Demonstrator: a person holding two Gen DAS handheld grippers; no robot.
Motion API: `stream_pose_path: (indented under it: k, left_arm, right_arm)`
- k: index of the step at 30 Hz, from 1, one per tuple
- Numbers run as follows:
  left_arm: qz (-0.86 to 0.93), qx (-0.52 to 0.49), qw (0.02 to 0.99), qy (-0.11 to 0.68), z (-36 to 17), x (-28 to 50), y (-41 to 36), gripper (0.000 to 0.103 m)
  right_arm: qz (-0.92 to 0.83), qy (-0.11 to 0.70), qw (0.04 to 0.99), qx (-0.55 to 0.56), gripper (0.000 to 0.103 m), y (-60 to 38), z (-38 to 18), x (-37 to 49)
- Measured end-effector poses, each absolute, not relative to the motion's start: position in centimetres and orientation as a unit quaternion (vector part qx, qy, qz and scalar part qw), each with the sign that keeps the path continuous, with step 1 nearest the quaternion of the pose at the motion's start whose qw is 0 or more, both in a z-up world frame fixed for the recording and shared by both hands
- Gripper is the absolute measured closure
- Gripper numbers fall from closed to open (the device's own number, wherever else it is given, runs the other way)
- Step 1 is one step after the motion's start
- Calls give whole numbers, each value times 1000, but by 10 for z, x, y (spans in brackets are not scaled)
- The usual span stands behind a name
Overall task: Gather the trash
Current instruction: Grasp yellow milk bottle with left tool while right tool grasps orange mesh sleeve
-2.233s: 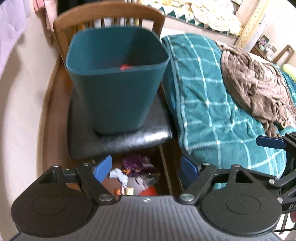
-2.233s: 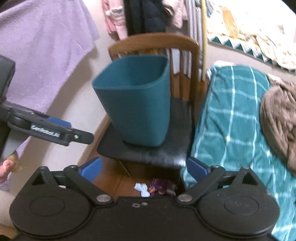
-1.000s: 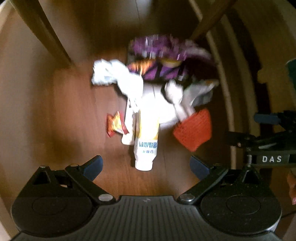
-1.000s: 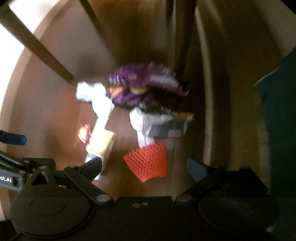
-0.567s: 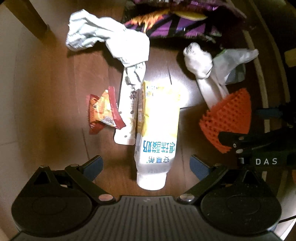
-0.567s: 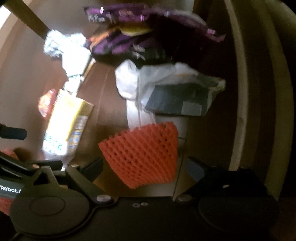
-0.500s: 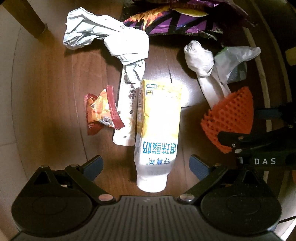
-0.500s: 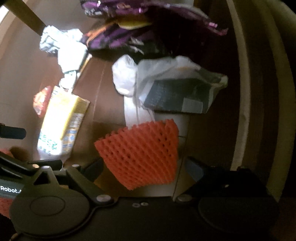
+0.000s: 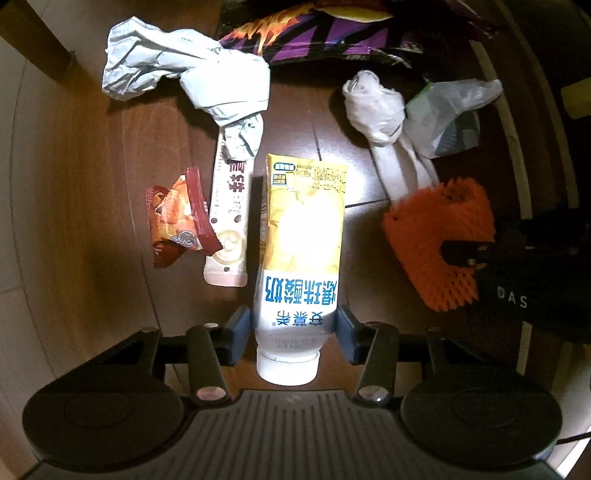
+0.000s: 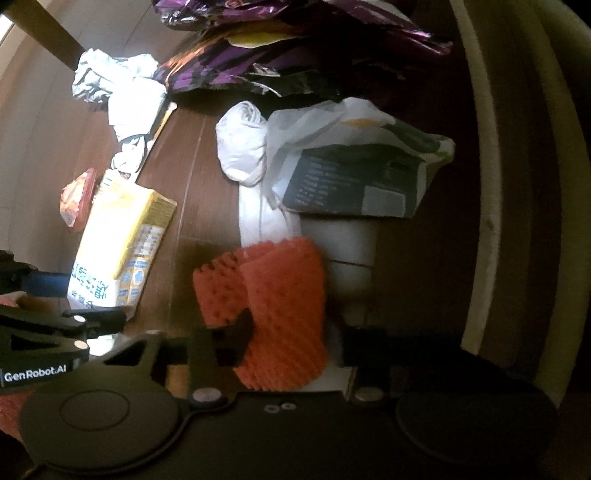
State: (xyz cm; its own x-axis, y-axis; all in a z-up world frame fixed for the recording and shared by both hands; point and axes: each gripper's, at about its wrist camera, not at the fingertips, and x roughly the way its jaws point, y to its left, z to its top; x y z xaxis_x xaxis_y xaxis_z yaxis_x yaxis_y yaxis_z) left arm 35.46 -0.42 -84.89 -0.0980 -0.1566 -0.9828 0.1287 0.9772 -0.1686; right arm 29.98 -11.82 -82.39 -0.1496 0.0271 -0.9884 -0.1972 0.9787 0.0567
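A yellow-and-white yogurt pouch (image 9: pixel 303 236) with a white cap lies on the wood floor among litter. My left gripper (image 9: pixel 293 332) points down at it, jaws closing, and both blue pads press the pouch's sides just above the cap. An orange foam fruit net (image 10: pixel 280 280) lies to the right of the pouch. My right gripper (image 10: pixel 288 343) is closing on that net, which is bunched up between its dark fingers. In the left wrist view the net (image 9: pixel 432 229) shows at the right with a black finger across it.
Around them lie a purple snack bag (image 9: pixel 332 33), crumpled white paper (image 9: pixel 177 74), a red candy wrapper (image 9: pixel 177 221), a coffee stick sachet (image 9: pixel 229 221) and a knotted plastic bag (image 9: pixel 376 107) holding a dark box (image 10: pixel 354 181). A chair leg (image 9: pixel 37 37) stands at top left.
Both grippers came down close to the floor with jaws wide. Since then the left jaws have closed onto the pouch and the right jaws onto the orange net, crumpling it.
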Motion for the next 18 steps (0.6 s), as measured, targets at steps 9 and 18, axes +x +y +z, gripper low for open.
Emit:
stream_pose_path:
  k: [9, 18]
  left_arm:
    - [-104, -30, 669, 736, -823, 362, 0, 56]
    - [-87, -69, 647, 755, -743, 366, 26, 56]
  right_arm:
    - [45, 757, 652, -16, 92, -130, -776, 282]
    - [14, 765, 644, 26, 92, -127, -682, 285]
